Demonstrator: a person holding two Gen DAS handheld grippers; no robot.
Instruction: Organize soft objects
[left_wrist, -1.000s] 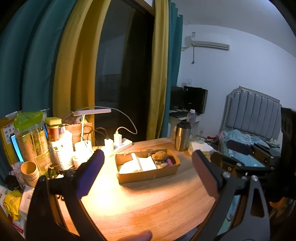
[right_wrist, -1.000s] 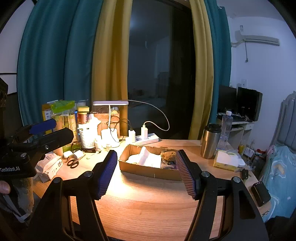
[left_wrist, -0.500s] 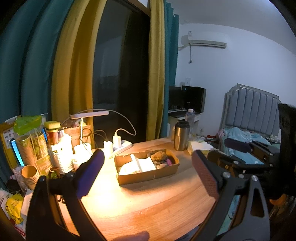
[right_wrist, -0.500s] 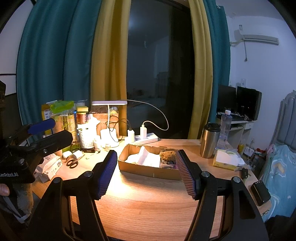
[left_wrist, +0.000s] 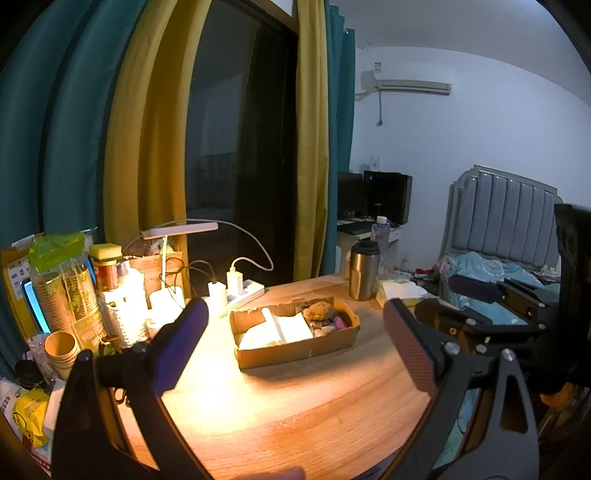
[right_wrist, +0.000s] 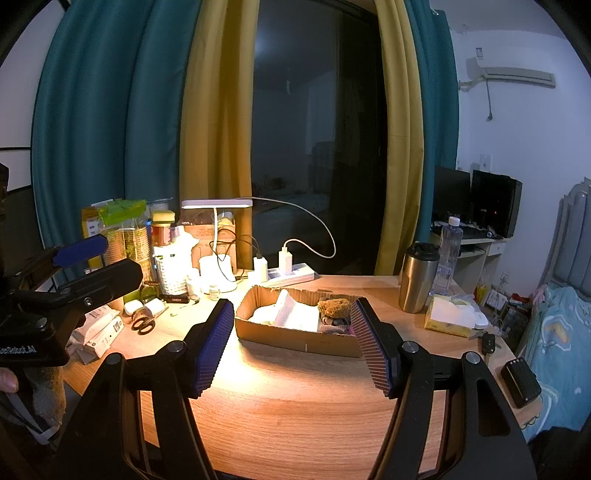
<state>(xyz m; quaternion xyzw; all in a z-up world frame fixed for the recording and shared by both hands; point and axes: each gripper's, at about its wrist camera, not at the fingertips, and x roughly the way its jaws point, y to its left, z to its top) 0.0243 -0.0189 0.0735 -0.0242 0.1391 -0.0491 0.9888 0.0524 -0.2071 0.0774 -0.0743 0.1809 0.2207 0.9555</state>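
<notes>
Right hand-held gripper (right_wrist: 291, 343) above wooden desk (right_wrist: 295, 417), jaws apart, nothing between pads; cardboard box (right_wrist: 295, 334) beyond fingertips, holding white folded cloth (right_wrist: 295, 314) and brown sponge (right_wrist: 334, 307); left hand-held gripper (right_wrist: 98, 258) at left edge, jaws apart; steel tumbler (right_wrist: 419, 277) right of box; scissors (right_wrist: 144, 323) left; lit lamp (right_wrist: 216, 204) behind.

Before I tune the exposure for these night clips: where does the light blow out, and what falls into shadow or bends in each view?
Left wrist view: the desk lamp burns a glare patch on the table; the left tongs are near-silhouettes; curtains bow from fisheye. Right wrist view: the same hot spot under the right tongs, white cloth in the cardboard box washed out, dark window, black corners.
</notes>
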